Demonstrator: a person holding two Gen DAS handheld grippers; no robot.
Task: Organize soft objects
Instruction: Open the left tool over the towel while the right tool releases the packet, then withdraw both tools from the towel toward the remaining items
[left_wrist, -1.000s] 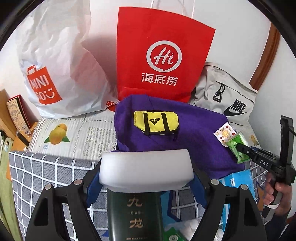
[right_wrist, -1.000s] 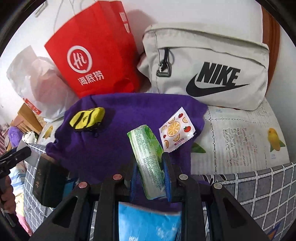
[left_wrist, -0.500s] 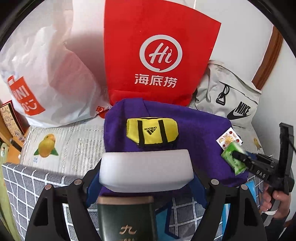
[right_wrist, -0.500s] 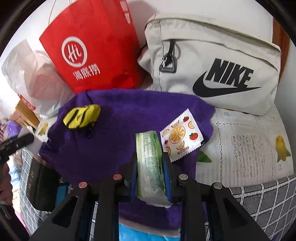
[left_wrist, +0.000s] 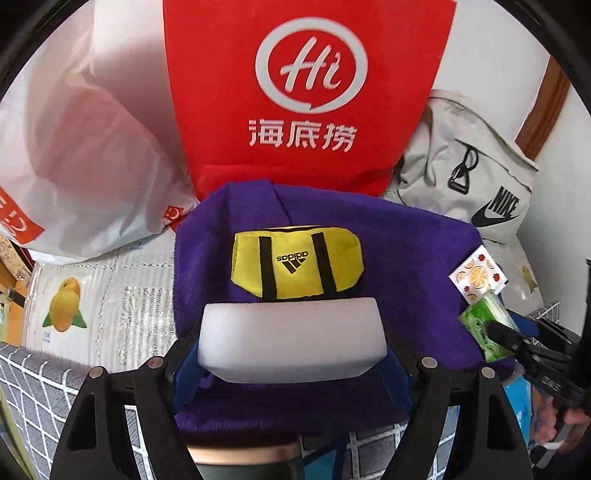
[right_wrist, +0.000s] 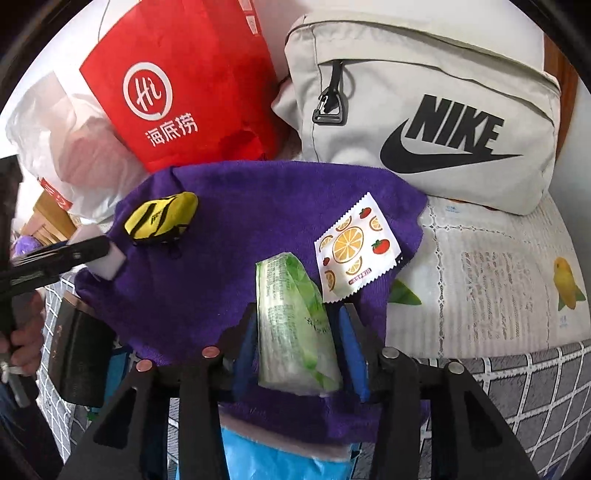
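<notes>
Left wrist view: The left gripper (left_wrist: 291, 341) points forward over the purple towel (left_wrist: 406, 251), its fingers set wide and pinching a white foam block (left_wrist: 291, 341) by its two ends. The block sits level, directly in front of the yellow Adidas mini duffel (left_wrist: 297, 263), which lies on the towel's centre. The block's far edge overlaps the duffel's near edge in this view; contact cannot be determined. Behind the towel stands the red Haidilao paper bag (left_wrist: 306, 92), with a white plastic bag (left_wrist: 85, 155) to the towel's left rear and a grey Nike bag (left_wrist: 476, 184) to its right rear. At the towel's right edge lies a fruit-print sachet (left_wrist: 478, 275). Just nearer than the sachet, the right gripper (left_wrist: 496, 332) enters from the right, angled toward the towel, clamped on a green tissue pack (left_wrist: 480, 325). The person's right hand (left_wrist: 565, 428) grips its handle at the frame edge.

Right wrist view: The right gripper (right_wrist: 295, 350) is held low over the towel's (right_wrist: 240, 229) near edge, blue-padded fingers (right_wrist: 352, 354) pressed against both long sides of the green tissue pack (right_wrist: 291, 325), which points away along the fingers. The fruit-print sachet (right_wrist: 356, 247) lies on the towel just beyond the pack, to its right. The yellow duffel (right_wrist: 162, 218) lies at the towel's left side. Beside it, the left gripper (right_wrist: 94, 254) reaches in from the left with the white foam block (right_wrist: 110, 258) at its tip, and the left hand (right_wrist: 26, 339) is on the handle. The Nike bag (right_wrist: 424, 110) and red paper bag (right_wrist: 184, 85) stand behind the towel.
</notes>
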